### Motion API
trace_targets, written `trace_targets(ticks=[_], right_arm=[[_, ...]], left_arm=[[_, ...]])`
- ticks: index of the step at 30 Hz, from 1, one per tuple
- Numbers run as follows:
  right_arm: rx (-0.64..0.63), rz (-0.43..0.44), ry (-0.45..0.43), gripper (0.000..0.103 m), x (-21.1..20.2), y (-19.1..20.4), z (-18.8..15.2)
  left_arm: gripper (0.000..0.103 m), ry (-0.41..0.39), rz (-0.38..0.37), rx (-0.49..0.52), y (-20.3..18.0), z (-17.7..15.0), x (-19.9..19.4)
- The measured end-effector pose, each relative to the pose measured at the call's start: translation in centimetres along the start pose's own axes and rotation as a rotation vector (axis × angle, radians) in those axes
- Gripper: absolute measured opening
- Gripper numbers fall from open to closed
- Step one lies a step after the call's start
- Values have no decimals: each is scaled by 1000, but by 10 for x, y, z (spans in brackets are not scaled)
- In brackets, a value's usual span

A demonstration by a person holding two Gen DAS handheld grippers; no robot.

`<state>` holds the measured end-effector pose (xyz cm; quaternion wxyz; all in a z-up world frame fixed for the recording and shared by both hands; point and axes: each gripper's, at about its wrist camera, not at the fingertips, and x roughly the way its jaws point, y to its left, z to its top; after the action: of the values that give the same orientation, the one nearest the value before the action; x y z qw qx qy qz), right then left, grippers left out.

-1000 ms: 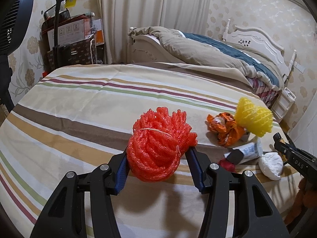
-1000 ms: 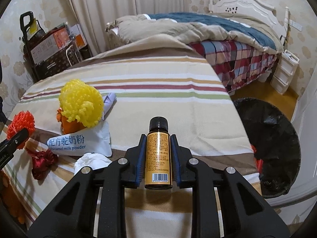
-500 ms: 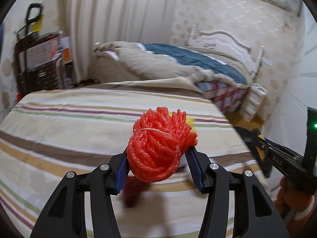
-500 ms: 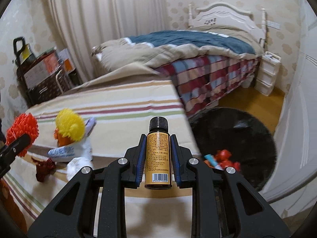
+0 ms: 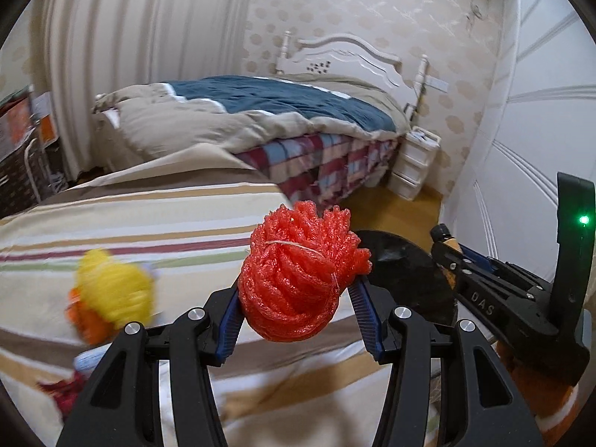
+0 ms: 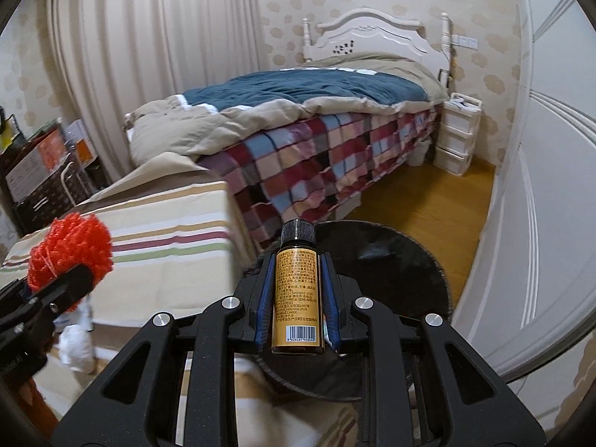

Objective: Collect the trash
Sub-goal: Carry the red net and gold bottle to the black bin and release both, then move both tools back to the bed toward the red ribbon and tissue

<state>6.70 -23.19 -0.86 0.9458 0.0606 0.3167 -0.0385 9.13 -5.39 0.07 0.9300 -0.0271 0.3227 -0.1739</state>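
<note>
While the yellow foam net (image 5: 113, 294) and scraps beneath it lie blurred on the striped cloth (image 5: 149, 223) at far left, the left gripper (image 5: 298, 313) hangs above the cloth's edge, its jaws closed on a red foam net (image 5: 298, 279). To its right the right gripper (image 6: 296, 298) pinches an upright amber bottle (image 6: 297, 298) with a black cap, over the black-lined trash bin (image 6: 391, 257) on the wooden floor. Behind stand the quilted bed (image 6: 316, 111) and white drawers (image 6: 456, 138).
</note>
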Motion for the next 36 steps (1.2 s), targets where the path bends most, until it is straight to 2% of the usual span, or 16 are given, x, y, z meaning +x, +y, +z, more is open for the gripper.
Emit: trace_targets(ticks=[10, 15, 17, 19, 21, 28, 32, 36], right_arm=[[46, -42, 31, 23, 35, -41, 4], [68, -60, 51, 23, 51, -57, 2], [72, -66, 57, 24, 56, -61, 1], [83, -86, 50, 30, 61, -67, 0], [93, -95, 48, 49, 63, -70, -1], [118, -128, 46, 59, 56, -75, -9], [116, -131, 45, 69, 46, -67, -13], [110, -104, 31, 74, 28, -51, -17]], left_arm=[[52, 73, -3, 96, -47, 7, 67], [53, 83, 15, 126, -61, 11, 86], [57, 92, 23, 132, -63, 12, 91], [69, 103, 29, 121, -64, 12, 95], [75, 101, 43, 103, -62, 12, 97], [81, 98, 79, 74, -52, 7, 88], [82, 74, 108, 73, -45, 2, 65], [83, 51, 134, 73, -32, -5, 39]])
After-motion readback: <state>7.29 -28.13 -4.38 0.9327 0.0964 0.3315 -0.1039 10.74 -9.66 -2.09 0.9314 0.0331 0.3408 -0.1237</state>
